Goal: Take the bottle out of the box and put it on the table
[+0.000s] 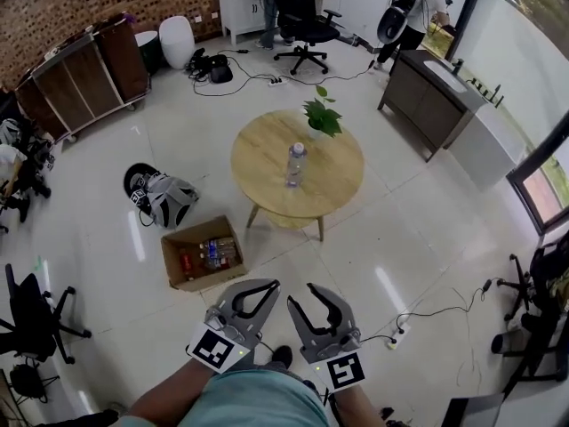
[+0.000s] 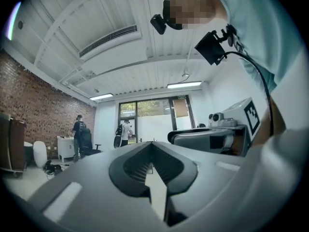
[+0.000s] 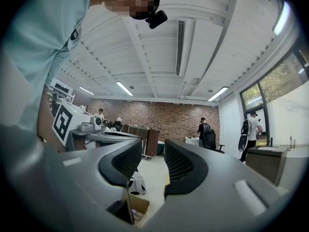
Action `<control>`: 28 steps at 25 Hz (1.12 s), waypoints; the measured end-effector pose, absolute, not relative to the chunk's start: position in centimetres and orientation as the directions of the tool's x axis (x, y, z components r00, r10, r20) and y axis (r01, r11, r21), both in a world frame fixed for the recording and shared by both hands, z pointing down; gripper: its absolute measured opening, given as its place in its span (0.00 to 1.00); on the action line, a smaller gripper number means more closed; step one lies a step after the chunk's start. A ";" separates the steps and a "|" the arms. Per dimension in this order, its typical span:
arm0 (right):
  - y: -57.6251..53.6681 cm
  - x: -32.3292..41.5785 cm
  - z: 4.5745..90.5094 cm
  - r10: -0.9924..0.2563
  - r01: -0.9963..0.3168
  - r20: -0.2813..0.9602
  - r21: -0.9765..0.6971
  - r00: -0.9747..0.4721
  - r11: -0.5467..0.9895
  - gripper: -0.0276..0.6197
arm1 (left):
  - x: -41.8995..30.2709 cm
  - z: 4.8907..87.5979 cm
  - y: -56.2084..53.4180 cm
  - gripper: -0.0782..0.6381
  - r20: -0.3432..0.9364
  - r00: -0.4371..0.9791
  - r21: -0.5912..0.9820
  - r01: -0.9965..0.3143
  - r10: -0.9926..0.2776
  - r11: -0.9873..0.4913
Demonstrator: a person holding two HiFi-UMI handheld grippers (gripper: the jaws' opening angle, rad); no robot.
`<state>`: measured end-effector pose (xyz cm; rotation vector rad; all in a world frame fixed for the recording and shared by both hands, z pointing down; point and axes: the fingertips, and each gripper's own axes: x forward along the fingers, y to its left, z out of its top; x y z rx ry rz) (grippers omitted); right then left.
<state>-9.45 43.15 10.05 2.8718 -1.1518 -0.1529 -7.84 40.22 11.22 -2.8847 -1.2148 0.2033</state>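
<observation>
Bottle (image 1: 296, 163) stands on the table (image 1: 342, 176) at twelve o'clock (spare bottles (image 1: 213, 252) in the box (image 1: 178, 269) at ten): probably light and slick, best gripped mid-body. Left gripper (image 1: 267, 285) closed, right gripper (image 1: 307, 296) half-open, both empty.

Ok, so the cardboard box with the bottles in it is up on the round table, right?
No. The cardboard box with the bottles in it is down on the floor, beside the round table. The head view shows it.
</observation>
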 end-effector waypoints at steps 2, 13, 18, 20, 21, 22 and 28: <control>43.6 -11.2 10.0 -0.716 -0.715 -0.080 0.043 0.694 -0.698 0.27 | -9.7 11.3 41.4 0.12 -0.080 0.699 -0.063 0.708 0.711 -0.704; 43.1 -17.9 7.9 -0.765 -0.763 -0.106 0.072 0.635 -0.643 0.20 | -16.4 9.6 41.4 0.12 -0.087 0.714 -0.105 0.687 0.694 -0.719; 40.2 -19.6 7.5 -0.769 -0.768 -0.107 0.058 0.630 -0.638 0.19 | -18.3 9.2 38.9 0.12 -0.092 0.715 -0.103 0.686 0.693 -0.720; 38.7 -20.6 7.6 -0.775 -0.773 -0.104 0.069 0.624 -0.631 0.18 | -19.1 9.4 37.5 0.12 -0.090 0.722 -0.091 0.680 0.686 -0.728; 37.9 -21.1 7.5 -0.776 -0.773 -0.103 0.076 0.623 -0.630 0.17 | -19.5 9.4 36.6 0.12 -0.097 0.726 -0.076 0.676 0.681 -0.733; 37.1 -21.5 7.4 -0.776 -0.772 -0.101 0.085 0.622 -0.630 0.15 | -19.8 9.3 35.7 0.12 -0.105 0.729 -0.064 0.674 0.676 -0.736; 33.7 -22.2 7.4 -0.775 -0.770 -0.092 0.086 0.626 -0.632 0.13 | -20.9 9.7 32.1 0.12 -0.113 0.726 -0.059 0.677 0.679 -0.734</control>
